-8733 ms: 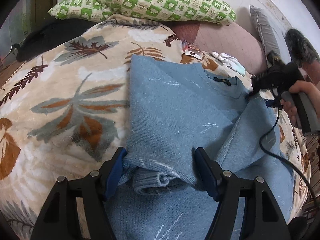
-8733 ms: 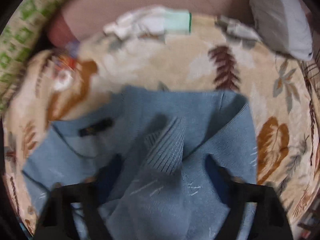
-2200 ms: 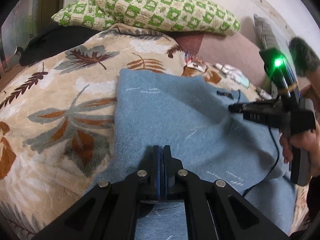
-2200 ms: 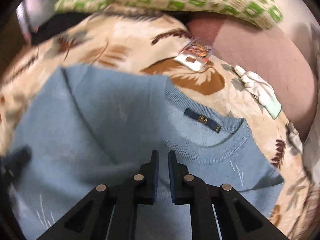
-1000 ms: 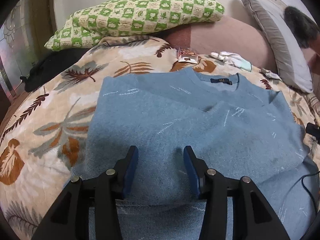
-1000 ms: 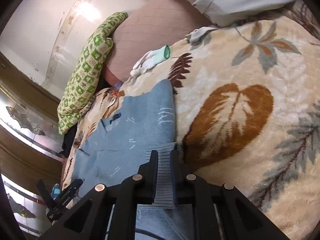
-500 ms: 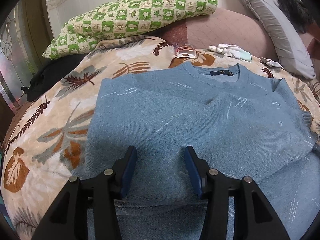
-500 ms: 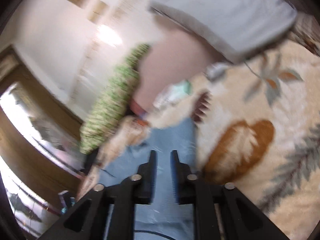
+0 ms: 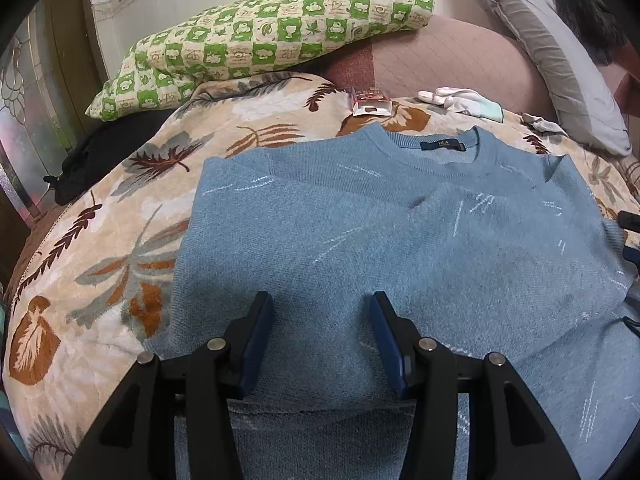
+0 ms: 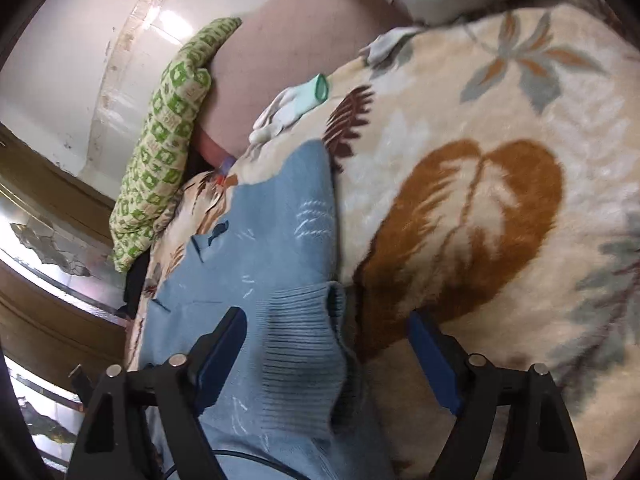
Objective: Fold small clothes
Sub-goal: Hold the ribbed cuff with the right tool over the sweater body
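The blue sweater (image 9: 380, 240) fills the centre of the left view, lying on the leaf-print blanket (image 9: 100, 248) with sleeves folded across its front, probably squared for the next fold. The left gripper (image 9: 320, 336) hovers spread over its lower edge. In the right view, the right gripper (image 10: 326, 360) stands spread around the ribbed cuff (image 10: 304, 344), pinching nothing.

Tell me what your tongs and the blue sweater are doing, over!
Left tongs open above sweater. Right tongs open around its ribbed cuff. Sweater flat on blanket, sleeves folded in. Nothing blocking.
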